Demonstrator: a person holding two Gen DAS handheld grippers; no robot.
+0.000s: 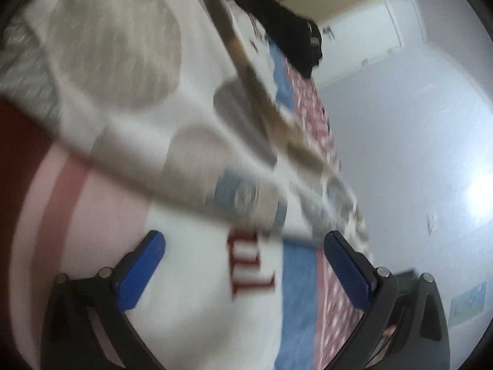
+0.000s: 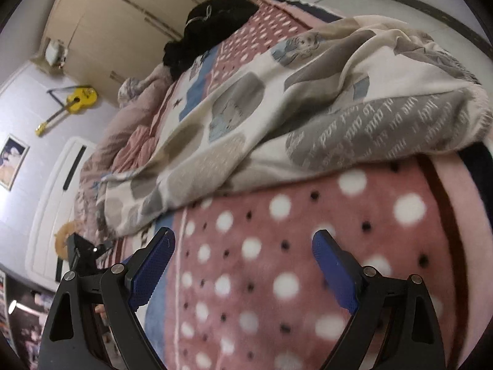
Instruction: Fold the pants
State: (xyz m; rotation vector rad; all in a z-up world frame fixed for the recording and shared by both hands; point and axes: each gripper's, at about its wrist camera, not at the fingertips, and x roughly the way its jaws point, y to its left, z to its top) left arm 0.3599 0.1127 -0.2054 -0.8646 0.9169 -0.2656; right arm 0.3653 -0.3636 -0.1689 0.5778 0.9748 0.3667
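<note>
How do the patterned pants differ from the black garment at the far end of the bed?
The patterned pants are cream with grey and blue patches; the black garment is plain dark. The pants lie spread long across the blanket, near the right gripper; the black garment is bunched in a heap, far off. Both rest on the bed, ungripped.

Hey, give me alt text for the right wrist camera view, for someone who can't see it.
The right gripper hovers open and empty over a pink polka-dot blanket. Beyond its blue fingertips, cream patterned pants lie rumpled across the bed. A yellow guitar hangs on the far wall, and a black garment lies at the bed's far end.
</note>
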